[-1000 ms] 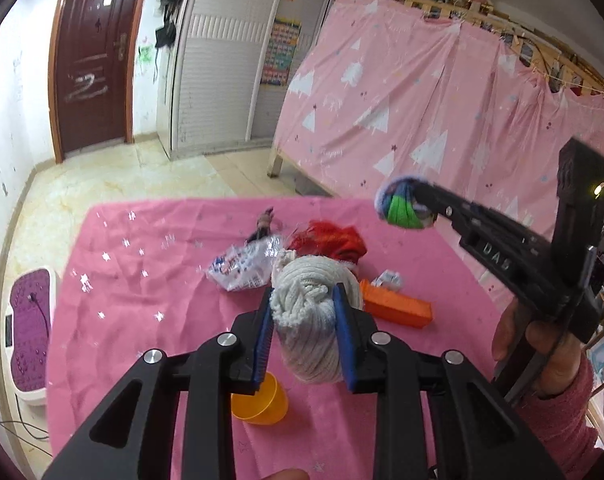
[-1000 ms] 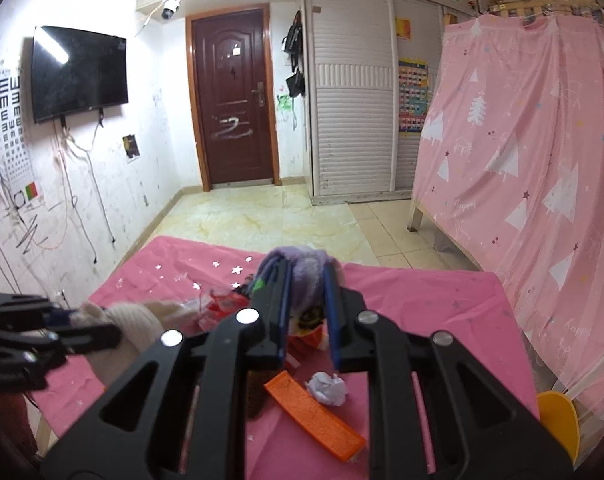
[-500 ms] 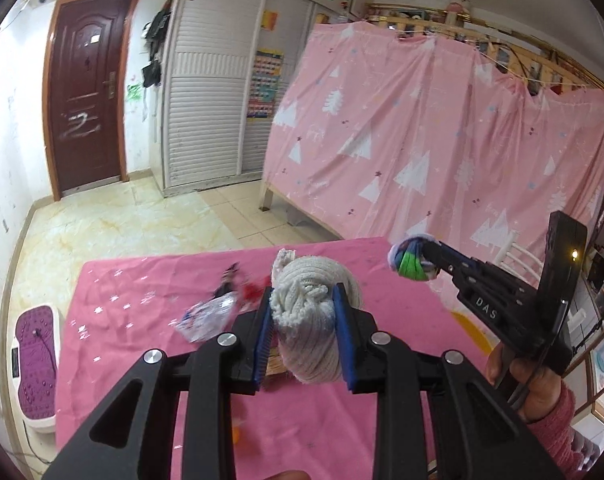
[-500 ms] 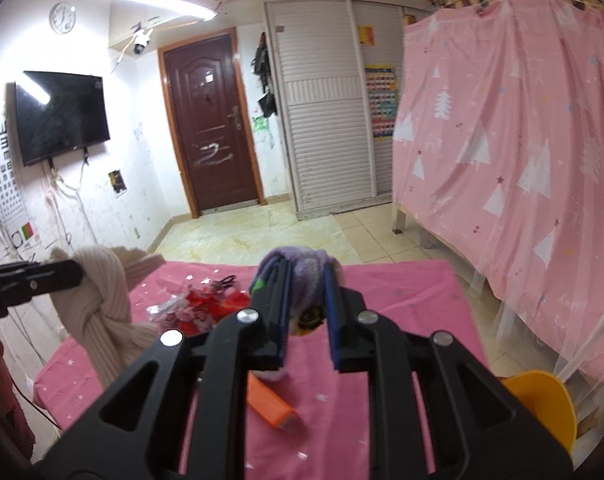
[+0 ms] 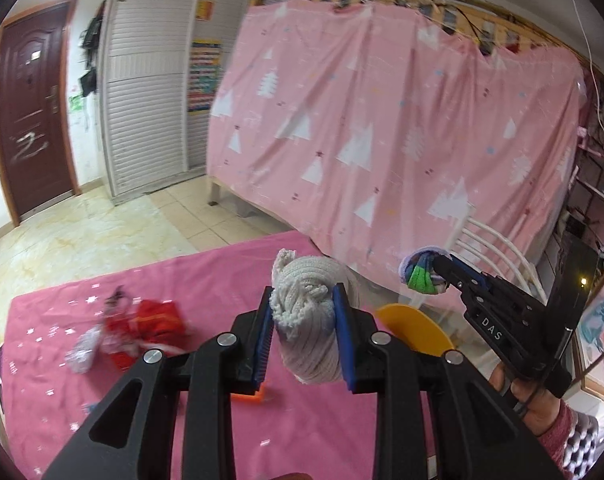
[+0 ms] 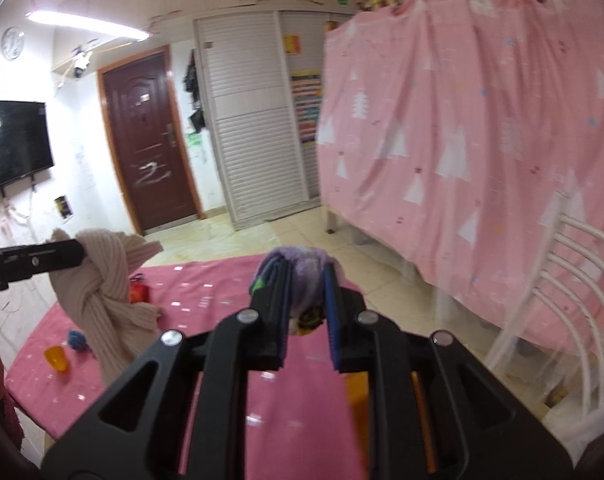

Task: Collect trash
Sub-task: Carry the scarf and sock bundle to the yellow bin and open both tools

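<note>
Two soft bundles are clamped: the left gripper (image 5: 303, 322) pinches a knotted, ribbed cream knit (image 5: 307, 320), the right gripper (image 6: 306, 312) a fuzzy lilac wad (image 6: 303, 280), above the pink-clothed counter (image 5: 206, 280).

Pink table (image 5: 206, 280) w/ red wrapper (image 5: 150, 320)

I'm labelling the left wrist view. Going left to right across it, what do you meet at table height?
Clear plastic wrapper → red wrapper → knotted cream cloth in the left gripper → yellow bin → purple-green sock bundle in the right gripper.
</note>
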